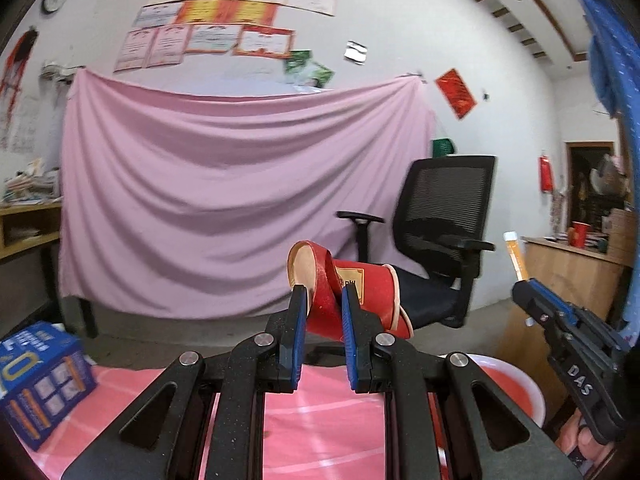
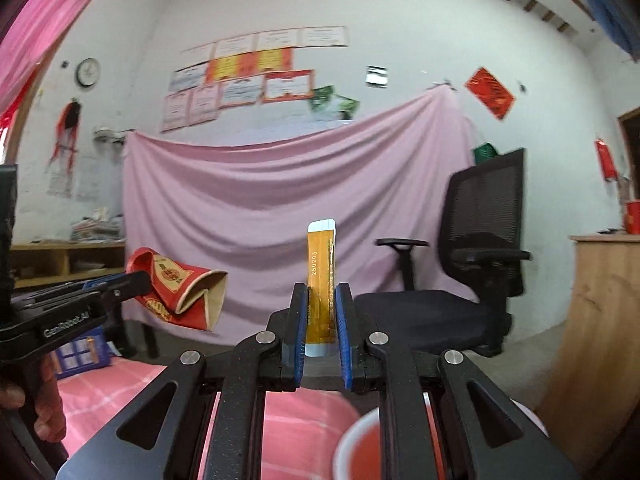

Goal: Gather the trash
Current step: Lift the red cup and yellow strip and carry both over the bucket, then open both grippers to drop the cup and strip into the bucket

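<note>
My left gripper (image 1: pixel 323 294) is shut on a crushed red paper cup (image 1: pixel 352 300) and holds it in the air above the pink table. The cup also shows at the left of the right wrist view (image 2: pixel 180 292), held by the left gripper (image 2: pixel 140 280). My right gripper (image 2: pixel 322 294) is shut on an upright orange sachet (image 2: pixel 320 276) with white ends. In the left wrist view the sachet (image 1: pixel 515 258) sticks up from the right gripper (image 1: pixel 524 286) at the right. A red basin with a white rim (image 1: pixel 516 380) sits below the right gripper; its rim also shows in the right wrist view (image 2: pixel 352 436).
A blue box (image 1: pixel 40 384) stands on the pink tablecloth (image 1: pixel 320 420) at the left. A black office chair (image 1: pixel 436 240) stands beyond the table before a hanging pink sheet (image 1: pixel 220 200). A wooden counter (image 1: pixel 572 276) with a red cup is at the right.
</note>
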Tool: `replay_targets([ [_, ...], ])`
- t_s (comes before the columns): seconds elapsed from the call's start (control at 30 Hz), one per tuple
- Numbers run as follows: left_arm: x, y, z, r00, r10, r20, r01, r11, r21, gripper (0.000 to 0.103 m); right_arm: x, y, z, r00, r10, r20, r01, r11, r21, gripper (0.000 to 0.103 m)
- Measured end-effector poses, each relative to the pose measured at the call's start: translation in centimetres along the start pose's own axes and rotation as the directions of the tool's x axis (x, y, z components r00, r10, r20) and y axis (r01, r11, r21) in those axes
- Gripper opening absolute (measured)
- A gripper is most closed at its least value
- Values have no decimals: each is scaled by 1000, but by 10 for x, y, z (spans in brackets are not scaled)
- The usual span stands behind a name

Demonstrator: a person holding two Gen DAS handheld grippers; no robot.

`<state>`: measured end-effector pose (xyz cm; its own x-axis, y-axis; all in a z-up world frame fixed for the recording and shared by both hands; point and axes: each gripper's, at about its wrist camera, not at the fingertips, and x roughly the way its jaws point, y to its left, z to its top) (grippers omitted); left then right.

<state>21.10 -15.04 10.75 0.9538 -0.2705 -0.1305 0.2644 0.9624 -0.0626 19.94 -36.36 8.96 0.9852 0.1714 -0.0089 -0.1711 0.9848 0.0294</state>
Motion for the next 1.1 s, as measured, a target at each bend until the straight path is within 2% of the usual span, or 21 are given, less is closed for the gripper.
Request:
replay_targets([
  [0.17,21,-33,-4,996,-79,-34,81,996,36,14,7,-25,-10,994,-77,-76,79,997,23,12],
  [0.4,65,-71,-21,972,-169,-164,174,985,20,14,20,-62,-28,968,-144,-203,159,986,57,12],
  [0.67,103,-89,-42,925,-210,-316,208,977,-39,14,36,-87,-53,918,-164,-361,210,973,93,12],
  [0.8,121,-94,-52,893,-227,-389,218,974,-69,14,41,-94,-61,895,-169,-413,229,968,99,12],
  [0.97,129,-95,-64,860,-248,-446,228,969,-99,12,47,-100,-71,862,-172,-477,249,963,101,13],
  [1.1,137,-96,-69,835,-266,-482,235,964,-125,12,51,-105,-77,843,-168,-511,258,960,110,13],
])
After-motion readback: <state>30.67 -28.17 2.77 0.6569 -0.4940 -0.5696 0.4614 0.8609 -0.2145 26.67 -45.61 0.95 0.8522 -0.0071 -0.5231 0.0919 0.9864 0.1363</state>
